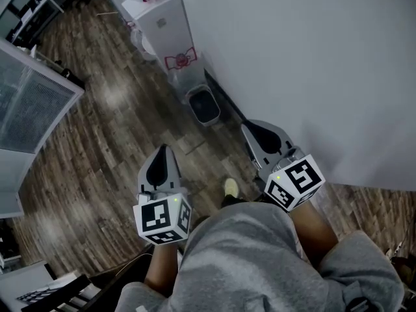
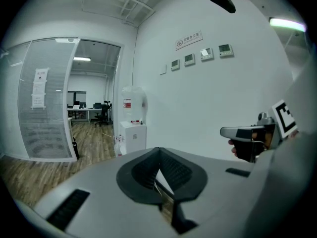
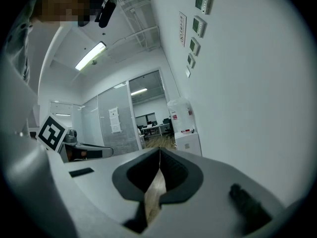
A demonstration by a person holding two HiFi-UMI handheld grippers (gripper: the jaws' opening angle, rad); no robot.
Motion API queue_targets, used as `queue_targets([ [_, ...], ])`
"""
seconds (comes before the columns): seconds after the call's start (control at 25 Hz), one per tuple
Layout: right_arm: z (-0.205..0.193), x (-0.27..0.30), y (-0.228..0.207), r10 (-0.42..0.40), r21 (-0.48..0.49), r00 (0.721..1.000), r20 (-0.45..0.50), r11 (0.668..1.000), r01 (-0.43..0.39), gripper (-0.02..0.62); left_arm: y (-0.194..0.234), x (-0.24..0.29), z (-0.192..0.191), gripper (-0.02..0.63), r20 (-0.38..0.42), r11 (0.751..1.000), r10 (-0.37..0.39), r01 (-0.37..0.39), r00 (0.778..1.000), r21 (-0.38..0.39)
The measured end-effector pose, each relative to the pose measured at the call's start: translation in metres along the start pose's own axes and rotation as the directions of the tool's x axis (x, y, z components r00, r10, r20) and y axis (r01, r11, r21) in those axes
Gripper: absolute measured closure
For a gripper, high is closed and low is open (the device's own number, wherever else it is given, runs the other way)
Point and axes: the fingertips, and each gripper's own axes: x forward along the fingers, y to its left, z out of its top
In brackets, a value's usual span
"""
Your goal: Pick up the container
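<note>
A small dark grey bin-like container (image 1: 204, 105) stands on the wooden floor against the white wall, ahead of both grippers. My left gripper (image 1: 161, 151) is held in the air at waist height. Its jaws are shut with nothing between them, as the left gripper view (image 2: 158, 150) also shows. My right gripper (image 1: 251, 131) hangs a little further forward, near the wall. It is also shut and empty, its tips meeting in the right gripper view (image 3: 159, 151). Neither gripper touches the container, which the two gripper views do not show.
A white water dispenser (image 1: 162, 18) stands by the wall beyond the container, with a red-printed bag (image 1: 180, 60) beside it. A glass partition (image 1: 29, 103) is at the left. A person's grey sleeves (image 1: 247, 265) and a shoe (image 1: 231, 187) fill the lower frame.
</note>
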Motion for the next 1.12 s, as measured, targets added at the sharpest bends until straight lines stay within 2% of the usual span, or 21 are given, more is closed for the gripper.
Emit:
queue_targets([
  [0.56,0.003,0.017,-0.031,0.039,0.019,0.999,0.005,0.999,-0.039,0.571,-0.009,0.03,0.013,0.594,-0.003,0.999,0.034,-0.034,0.999,0.026],
  [1.12,-0.001,0.044,-0.049,0.019,-0.015,1.0,-0.022,1.0,-0.02,0.571,-0.004,0.072,0.014,0.594,-0.001,1.0,-0.008,0.008,1.0,0.02],
])
